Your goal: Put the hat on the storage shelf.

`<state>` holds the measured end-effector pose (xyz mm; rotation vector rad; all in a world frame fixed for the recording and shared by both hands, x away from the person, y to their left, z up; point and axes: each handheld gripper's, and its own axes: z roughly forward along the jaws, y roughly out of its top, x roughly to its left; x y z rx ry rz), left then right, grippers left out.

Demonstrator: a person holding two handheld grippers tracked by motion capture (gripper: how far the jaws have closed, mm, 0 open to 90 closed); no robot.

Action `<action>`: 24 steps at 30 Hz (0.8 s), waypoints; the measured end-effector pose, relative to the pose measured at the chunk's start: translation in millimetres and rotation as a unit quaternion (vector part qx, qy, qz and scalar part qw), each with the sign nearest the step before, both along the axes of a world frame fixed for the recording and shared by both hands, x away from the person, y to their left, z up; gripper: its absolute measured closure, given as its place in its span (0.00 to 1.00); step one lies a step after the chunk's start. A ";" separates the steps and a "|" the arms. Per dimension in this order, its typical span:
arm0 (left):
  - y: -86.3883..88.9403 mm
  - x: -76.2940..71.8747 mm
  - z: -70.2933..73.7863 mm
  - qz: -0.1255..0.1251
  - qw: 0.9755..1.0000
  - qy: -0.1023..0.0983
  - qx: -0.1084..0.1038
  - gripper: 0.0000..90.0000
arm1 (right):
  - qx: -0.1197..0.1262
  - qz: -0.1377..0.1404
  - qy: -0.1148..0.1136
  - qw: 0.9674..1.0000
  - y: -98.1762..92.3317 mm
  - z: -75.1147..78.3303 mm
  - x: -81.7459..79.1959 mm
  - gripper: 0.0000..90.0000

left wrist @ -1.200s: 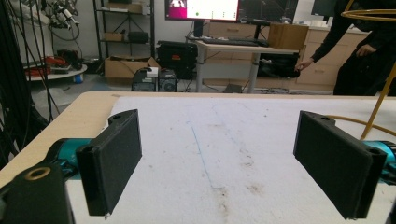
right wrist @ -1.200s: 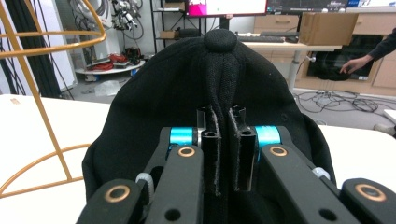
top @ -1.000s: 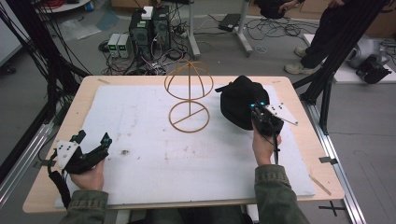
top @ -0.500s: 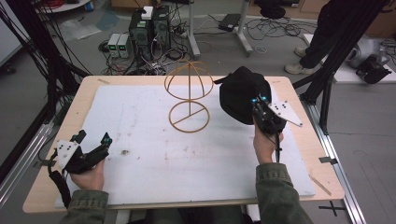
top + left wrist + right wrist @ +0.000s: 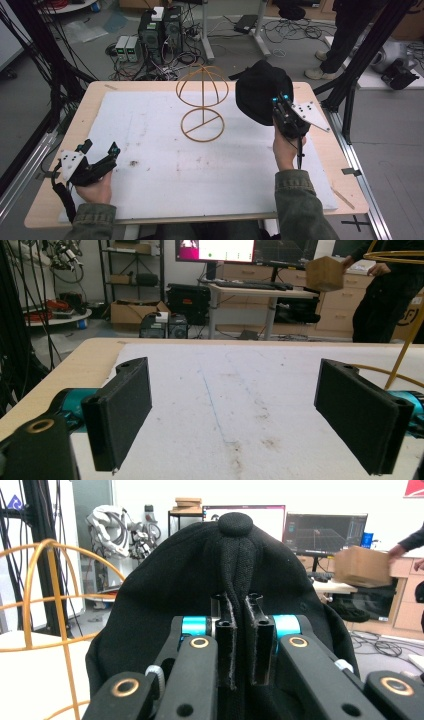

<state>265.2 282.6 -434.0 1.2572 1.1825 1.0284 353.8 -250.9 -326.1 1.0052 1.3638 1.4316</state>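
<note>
A black cap (image 5: pixel 260 95) hangs above the table's far right, pinched by my right gripper (image 5: pixel 278 104), which is shut on a fold of its cloth. In the right gripper view the cap (image 5: pixel 165 595) bulges past the closed jaws, its top button (image 5: pixel 236 524) up. A gold wire hat stand (image 5: pixel 202 105) rises at the table's middle back, left of the cap, and its hoops (image 5: pixel 45 600) show at the left of the right gripper view. My left gripper (image 5: pixel 100 152) rests low at the front left, open, with nothing between its pads (image 5: pixel 122 410).
A white sheet (image 5: pixel 165 165) covers the wooden table (image 5: pixel 75 130). Black frame posts (image 5: pixel 350 85) stand off the right edge. Computers and cables (image 5: pixel 160 35) lie on the floor behind. A person (image 5: pixel 350 30) stands at the far right.
My right gripper has lifted the black cap up off the table and a little toward the far side. The left gripper has stayed put.
</note>
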 end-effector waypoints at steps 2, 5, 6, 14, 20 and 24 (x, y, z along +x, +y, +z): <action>0.2 -0.2 0.1 0.000 1.000 0.000 0.000 0.17 | 0.000 0.000 -0.001 1.000 0.2 1.8 0.2 0.95; 0.4 -0.2 0.1 0.001 1.000 -0.001 -0.001 0.17 | 0.006 0.003 -0.010 1.000 0.8 8.0 0.1 0.95; 0.4 -0.2 0.1 0.001 1.000 -0.001 -0.002 0.17 | 0.006 0.002 -0.011 1.000 0.7 9.3 0.3 0.95; 0.8 -0.4 0.1 0.002 1.000 -0.001 -0.001 0.17 | 0.016 0.009 -0.028 0.999 1.2 21.3 2.0 0.95; 0.4 -0.1 0.0 0.001 1.000 -0.002 -0.002 0.17 | 0.019 0.010 -0.037 0.999 2.9 29.5 3.6 0.95; 0.6 -0.1 0.0 0.002 1.000 -0.002 -0.002 0.17 | 0.026 0.013 -0.046 0.999 5.4 37.2 4.9 0.95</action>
